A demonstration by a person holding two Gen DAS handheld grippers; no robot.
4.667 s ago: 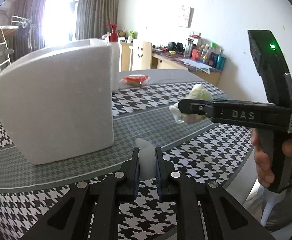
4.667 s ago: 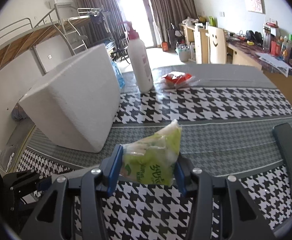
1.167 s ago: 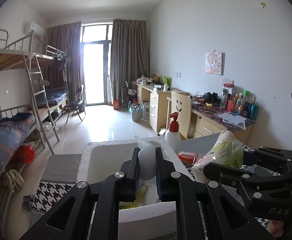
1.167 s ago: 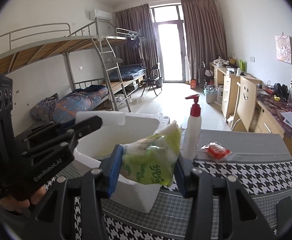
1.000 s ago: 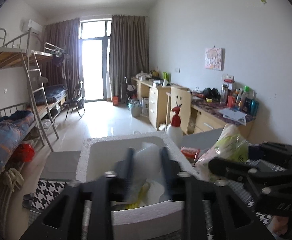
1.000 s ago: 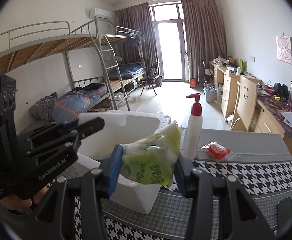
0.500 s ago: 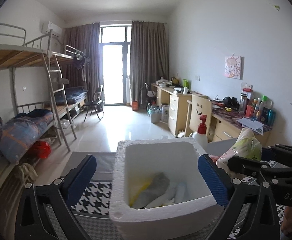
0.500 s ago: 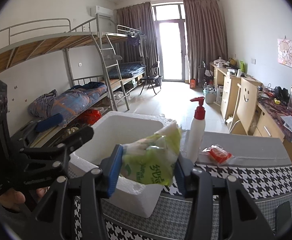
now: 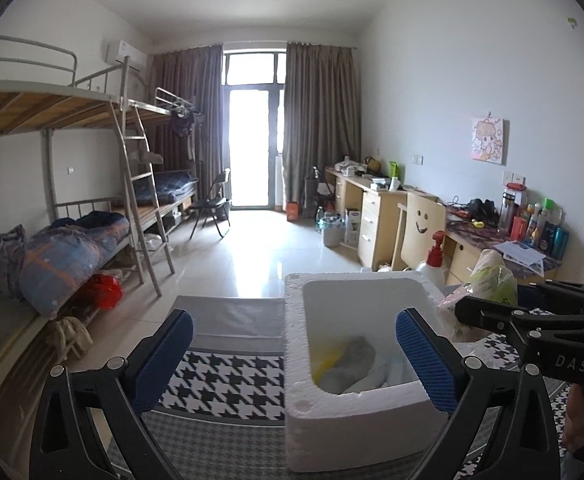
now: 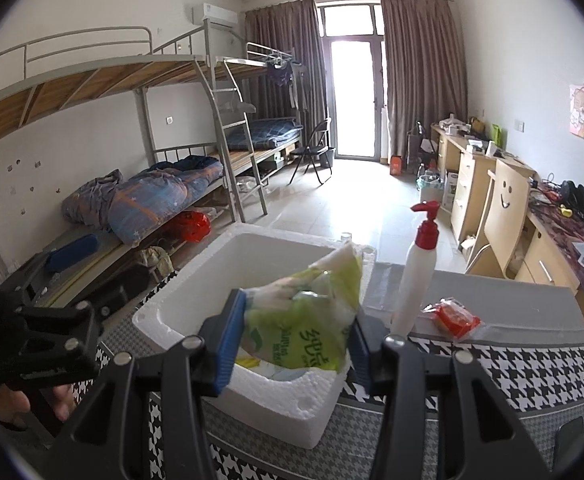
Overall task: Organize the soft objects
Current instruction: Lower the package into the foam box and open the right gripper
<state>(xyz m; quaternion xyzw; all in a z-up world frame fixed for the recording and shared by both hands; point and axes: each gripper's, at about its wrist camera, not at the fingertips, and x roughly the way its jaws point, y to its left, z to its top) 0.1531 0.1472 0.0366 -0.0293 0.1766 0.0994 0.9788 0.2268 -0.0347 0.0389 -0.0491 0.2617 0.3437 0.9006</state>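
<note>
In the left wrist view, the left gripper (image 9: 293, 344) fills the lower part of the frame with its blue-padded jaws spread wide, having just been opening, and nothing sits between the pads. Behind them, at lower centre, a white foam box (image 9: 355, 416) stands on the houndstooth tablecloth (image 9: 228, 384); grey, white and yellow soft items (image 9: 351, 364) lie at its bottom.

In the right wrist view, the right gripper (image 10: 295, 340) at lower centre pinches a green-and-white plastic packet (image 10: 303, 324) between its blue pads. The packet hangs above the near edge of the foam box (image 10: 292, 400), over its open top. To the right of the box stands a white pump bottle (image 10: 415, 280) with a red top, and further right a small red packet (image 10: 451, 316) lies on the grey strip of the cloth. At the lower left of that frame a hand (image 10: 8, 404) grips the other tool's handle.
</note>
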